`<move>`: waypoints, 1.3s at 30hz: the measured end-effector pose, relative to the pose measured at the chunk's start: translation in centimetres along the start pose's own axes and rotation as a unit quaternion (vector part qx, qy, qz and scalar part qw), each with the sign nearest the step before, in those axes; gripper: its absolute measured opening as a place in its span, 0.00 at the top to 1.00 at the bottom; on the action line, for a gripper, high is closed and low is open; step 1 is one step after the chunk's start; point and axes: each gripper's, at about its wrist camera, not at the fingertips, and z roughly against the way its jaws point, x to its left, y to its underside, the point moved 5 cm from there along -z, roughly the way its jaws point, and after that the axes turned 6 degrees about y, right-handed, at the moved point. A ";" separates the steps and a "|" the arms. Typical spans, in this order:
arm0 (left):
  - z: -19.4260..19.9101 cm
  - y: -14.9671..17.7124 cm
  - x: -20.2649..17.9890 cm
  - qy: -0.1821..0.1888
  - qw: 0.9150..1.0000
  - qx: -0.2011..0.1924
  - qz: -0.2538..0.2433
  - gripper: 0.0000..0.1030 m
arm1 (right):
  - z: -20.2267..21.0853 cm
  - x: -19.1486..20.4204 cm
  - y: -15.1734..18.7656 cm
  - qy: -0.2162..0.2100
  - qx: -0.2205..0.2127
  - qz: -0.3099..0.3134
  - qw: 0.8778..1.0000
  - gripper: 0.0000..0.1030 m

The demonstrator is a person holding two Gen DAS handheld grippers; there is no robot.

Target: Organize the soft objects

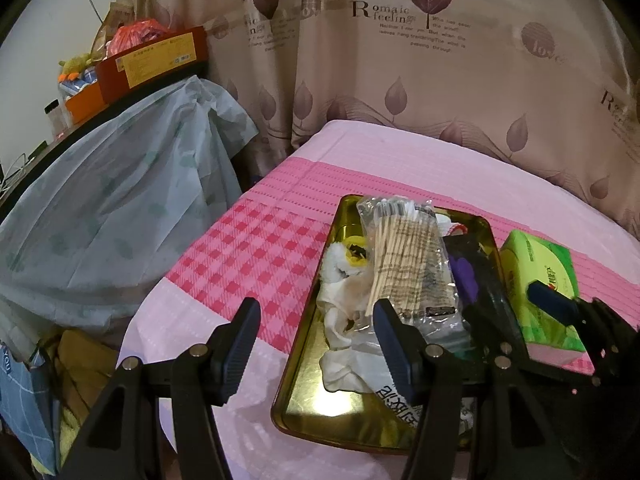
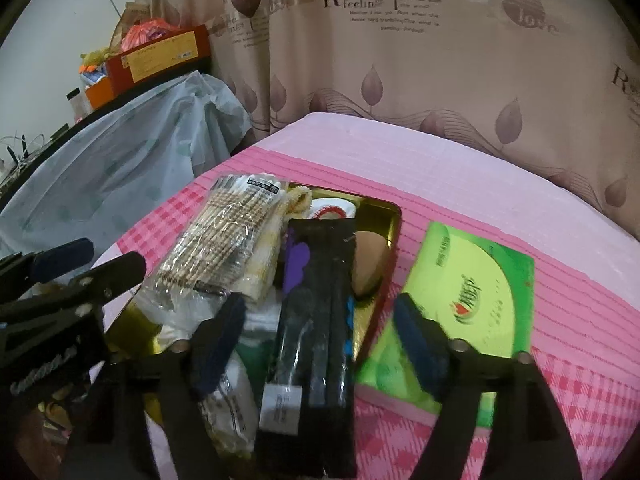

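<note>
left wrist view: the left gripper (image 1: 316, 340) hangs at the bottom of the frame, jaws spread with nothing between them, over the near left edge of the gold tray (image 1: 316, 396). a bag of cotton swabs (image 1: 408, 256) lies across white cloths (image 1: 340, 320) in the tray; a green tissue pack (image 1: 536, 276) sits at right on the pink tablecloth (image 1: 260, 240).

right wrist view: the right gripper (image 2: 320, 340) has its jaws spread, over a black packet (image 2: 316, 320) in the tray (image 2: 394, 220), one finger over the tissue pack (image 2: 480, 288). the swabs (image 2: 224, 232) lie centre left, a curtain (image 2: 440, 60) behind.
</note>
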 end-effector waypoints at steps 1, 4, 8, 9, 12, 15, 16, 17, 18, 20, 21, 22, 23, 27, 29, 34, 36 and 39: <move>0.1 0.0 0.0 0.003 1.000 -0.001 -0.001 0.42 | 0.5 -0.1 0.1 0.002 -0.004 0.000 1.000 0.24; 0.2 0.0 -0.3 0.002 1.000 -0.003 -0.006 0.42 | 1.8 -0.5 0.5 0.018 -0.017 0.008 1.000 0.18; 0.3 0.0 -0.5 0.003 1.000 -0.005 -0.010 0.42 | 3.2 -1.3 1.3 0.031 -0.020 0.005 0.999 0.14; 0.4 0.0 -0.6 0.003 1.000 -0.005 -0.010 0.42 | 3.6 -1.5 1.6 0.031 -0.020 0.002 0.999 0.13; 0.3 -0.1 -0.5 0.003 1.000 -0.005 -0.011 0.42 | 4.3 -2.0 2.3 0.038 -0.022 -0.006 0.999 0.11; 0.4 -0.1 -0.7 0.004 1.000 -0.005 -0.014 0.42 | 5.2 -2.4 3.1 0.043 -0.028 -0.017 0.999 0.11; 0.5 -0.1 -0.8 0.004 1.000 -0.006 -0.015 0.42 | 5.4 -2.4 3.2 0.048 -0.031 -0.017 0.998 0.11; 0.5 -0.1 -0.9 0.005 1.000 -0.006 -0.016 0.42 | 5.6 -2.5 3.3 0.053 -0.034 -0.015 0.998 0.11; 0.5 -0.1 -0.9 0.005 1.000 -0.007 -0.018 0.42 | 5.9 -2.5 3.4 0.060 -0.039 -0.012 0.997 0.10; 0.5 -0.1 -1.0 0.006 1.000 -0.007 -0.020 0.42 | 6.2 -2.6 3.5 0.074 -0.047 -0.007 0.996 0.09; 0.5 -0.1 -1.0 0.007 1.000 -0.007 -0.020 0.42 | 6.4 -2.8 3.5 0.079 -0.049 -0.008 0.996 0.08; 0.6 -0.1 -1.1 0.007 1.000 -0.008 -0.020 0.42 | 6.4 -2.9 3.6 0.081 -0.049 -0.011 0.995 0.08; 0.6 -0.1 -1.1 0.007 1.000 -0.008 -0.021 0.42 | 6.5 -3.1 3.7 0.081 -0.049 -0.014 0.995 0.08; 0.8 0.0 -1.3 0.007 1.000 -0.010 -0.023 0.42 | 6.6 -3.0 3.9 0.083 -0.050 -0.011 0.995 0.07; 0.8 0.0 -1.3 0.007 1.000 -0.009 -0.025 0.42 | 6.6 -2.7 4.0 0.082 -0.051 -0.007 0.995 0.07; 0.6 -0.1 -1.4 0.006 1.000 -0.008 -0.026 0.42 | 6.6 -2.2 4.3 0.082 -0.050 0.001 0.995 0.06; 0.7 -0.1 -1.4 0.006 1.000 -0.009 -0.026 0.42 | 6.5 -2.2 4.3 0.081 -0.047 0.001 0.996 0.06; 0.6 -0.1 -1.5 0.006 1.000 -0.008 -0.026 0.42 | 6.4 -2.2 4.4 0.079 -0.044 0.000 0.996 0.06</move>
